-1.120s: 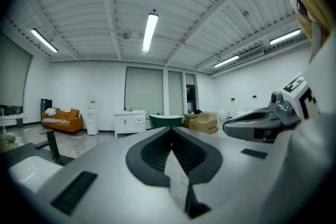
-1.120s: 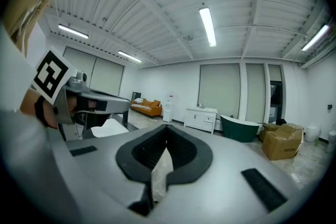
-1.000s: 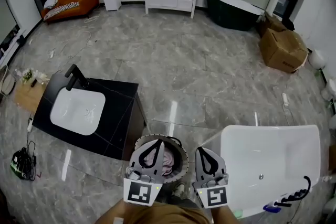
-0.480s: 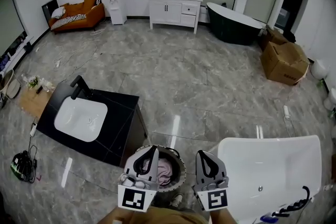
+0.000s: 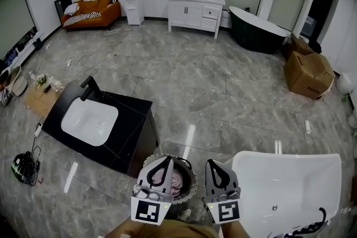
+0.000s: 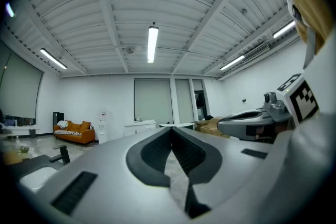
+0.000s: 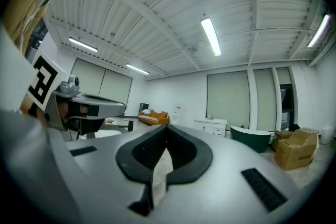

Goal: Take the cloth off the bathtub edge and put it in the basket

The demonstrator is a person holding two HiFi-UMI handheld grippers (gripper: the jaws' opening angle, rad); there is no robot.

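Observation:
A pink cloth (image 5: 177, 180) lies bunched inside the round woven basket (image 5: 193, 175) on the floor, just left of the white bathtub (image 5: 290, 156). My left gripper (image 5: 168, 158) hovers over the basket with its jaws shut and nothing between them; the left gripper view shows the tips (image 6: 171, 128) meeting, pointed level into the room. My right gripper (image 5: 210, 162) hangs between the basket and the tub's left corner. It is also shut and empty, tips (image 7: 167, 127) touching. No cloth shows on the tub's rim.
A black vanity with a white sink (image 5: 89, 120) stands left of the basket. Far across the marble floor are a white cabinet (image 5: 196, 8), a dark bathtub (image 5: 259, 22), a cardboard box (image 5: 309, 74) and an orange sofa (image 5: 92, 10). A black tap (image 5: 312, 226) sits on the tub's near edge.
Both grippers have risen slightly and stay shut. The head view has tilted up, so more of the far wall shows and the basket and tub sit lower in the picture.

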